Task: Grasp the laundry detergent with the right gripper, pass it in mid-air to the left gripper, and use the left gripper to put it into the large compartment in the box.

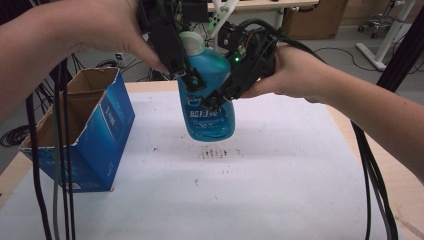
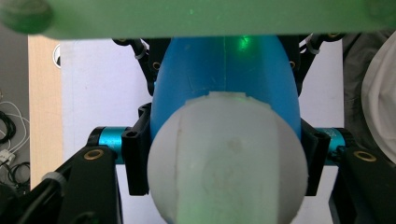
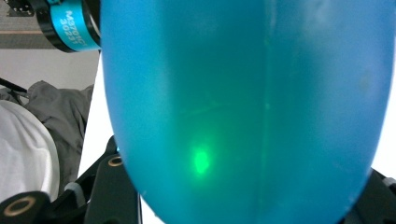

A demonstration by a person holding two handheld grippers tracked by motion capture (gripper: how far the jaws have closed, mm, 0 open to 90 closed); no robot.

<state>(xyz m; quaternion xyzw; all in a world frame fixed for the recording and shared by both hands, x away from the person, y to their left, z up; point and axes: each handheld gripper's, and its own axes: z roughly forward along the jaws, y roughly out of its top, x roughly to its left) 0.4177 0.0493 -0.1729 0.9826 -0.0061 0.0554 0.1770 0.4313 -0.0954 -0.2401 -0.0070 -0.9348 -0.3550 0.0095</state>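
Nearest me lies the white paper-covered table (image 1: 260, 195), and at its left edge I see an open blue cardboard box (image 1: 107, 135) standing upright. Above the table's middle I hold a blue plastic bottle with a white cap (image 1: 212, 107) in the air, upright, my left gripper (image 1: 192, 80) clamped across its upper body and my right gripper (image 1: 220, 95) gripping it from the other side.

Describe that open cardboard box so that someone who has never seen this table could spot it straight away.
Start at the white-covered table and look to its left edge, near the person's left forearm. There stands a blue box, its top flaps open, showing a plain brown cardboard inside. Unlike the blue bottle with the pale cap, held up in the air between the two grippers, the box rests on the table and nothing touches it.
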